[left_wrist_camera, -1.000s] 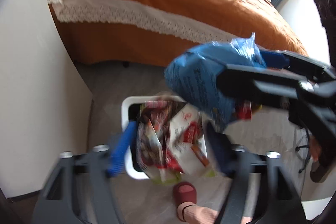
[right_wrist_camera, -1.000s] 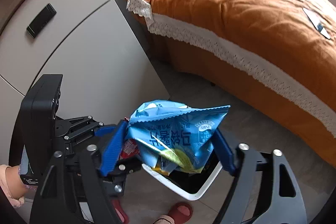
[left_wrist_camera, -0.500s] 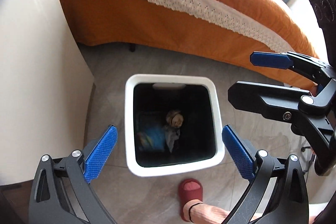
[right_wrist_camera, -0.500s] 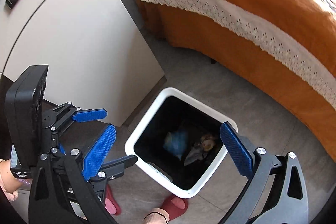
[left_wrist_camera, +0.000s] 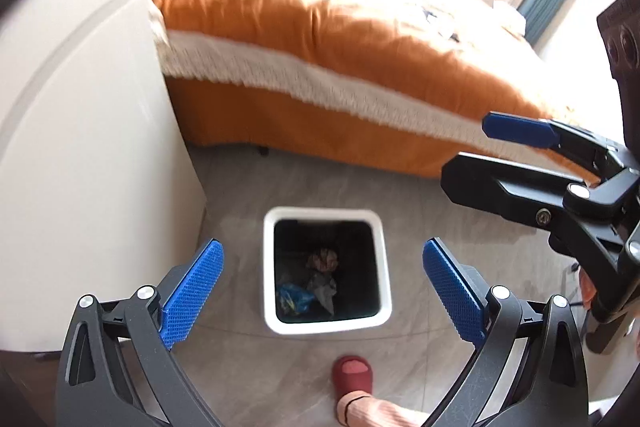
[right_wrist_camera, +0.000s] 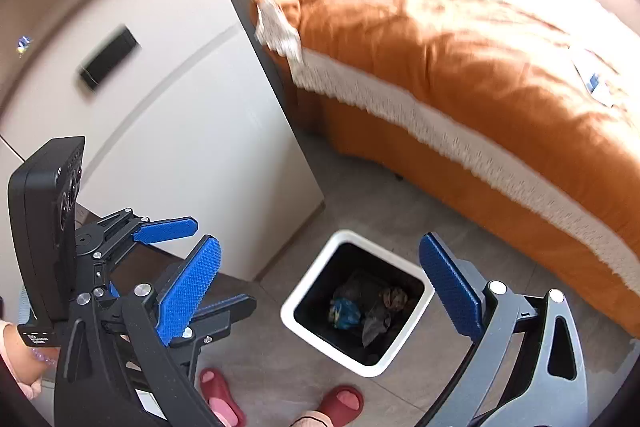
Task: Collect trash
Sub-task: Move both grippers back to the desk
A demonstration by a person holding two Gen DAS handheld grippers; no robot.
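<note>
Left wrist view: I hold both the left claw and right claw apart, empty. Crumpled blue and grey wrappers lie inside the white square plastic bin; deposit looks complete.

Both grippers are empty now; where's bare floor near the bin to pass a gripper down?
Bare grey floor lies between the bin and the orange bed, and right of the bin. It is tight between bin and white cabinet, and by the red slipper.
</note>
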